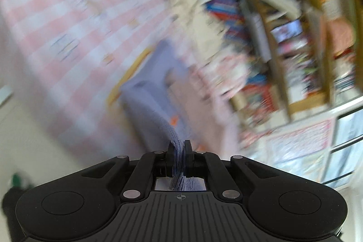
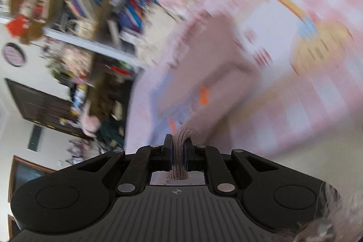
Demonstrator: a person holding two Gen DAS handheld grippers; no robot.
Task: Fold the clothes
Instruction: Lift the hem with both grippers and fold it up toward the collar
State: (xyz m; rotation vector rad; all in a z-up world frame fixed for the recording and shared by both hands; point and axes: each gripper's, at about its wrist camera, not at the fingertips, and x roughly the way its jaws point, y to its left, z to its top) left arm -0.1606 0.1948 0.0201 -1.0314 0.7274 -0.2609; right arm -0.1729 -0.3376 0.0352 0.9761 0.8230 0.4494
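Garment (image 1: 156,92) first: a ribbed knit piece, lavender-grey in the left wrist view and pinker in the right wrist view (image 2: 199,92), is held off the bed by both tongs at once. The left tongs (image 1: 179,153) are clamped on a bunched ribbed edge, with a tuft of fabric poking back behind the pads. The right tongs (image 2: 178,151) are pressed together on another ribbed edge in the same way. From each grip the cloth runs forward and down toward the bed (image 1: 56,15), whose cover is a pink-and-white check, and small orange marks (image 2: 203,94) show on the fabric a little beyond the right tongs.

Both views are heavily smeared (so the garment's exact outline, and which edges are held, cannot be told). Judging from that, the step in hand looks like carrying or shaking the garment out over the bed before laying it flat. To do it well, both grips should remain firm, the two held edges kept level and pulled gently apart so the cloth hangs without a twist, and the lower hem should meet the bed first, letting the rest settle smooth.

Beyond the bed stand crowded bookshelves (image 1: 283,26), well apart from the garment.
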